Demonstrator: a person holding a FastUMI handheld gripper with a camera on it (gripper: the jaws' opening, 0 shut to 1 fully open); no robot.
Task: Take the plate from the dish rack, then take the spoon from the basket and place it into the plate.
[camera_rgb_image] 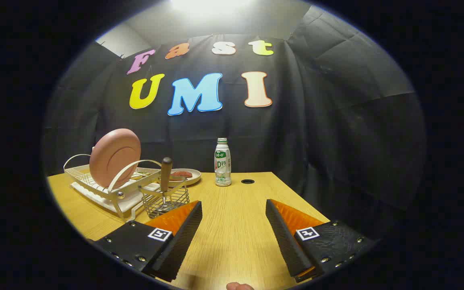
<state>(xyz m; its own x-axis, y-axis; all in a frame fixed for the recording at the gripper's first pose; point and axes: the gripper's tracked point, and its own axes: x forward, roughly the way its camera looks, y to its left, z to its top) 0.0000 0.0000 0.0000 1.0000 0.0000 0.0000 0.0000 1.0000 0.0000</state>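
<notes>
A pink plate (114, 158) stands upright on its edge in the white dish rack (107, 186), to the left beyond the fingers. Beside the rack, just ahead of the left finger, a wire basket (165, 200) holds a spoon (166, 174) with its brown handle sticking up. My gripper (234, 207) is open above the wooden table (232, 225), with nothing between its fingers. It is well short of the rack and to its right.
A small bottle with a green and white label (222, 162) stands farther back, ahead of the fingers. Behind the basket lies a pale dish (187, 175) with something red on it. A round cable hole (247, 181) sits in the table near the bottle.
</notes>
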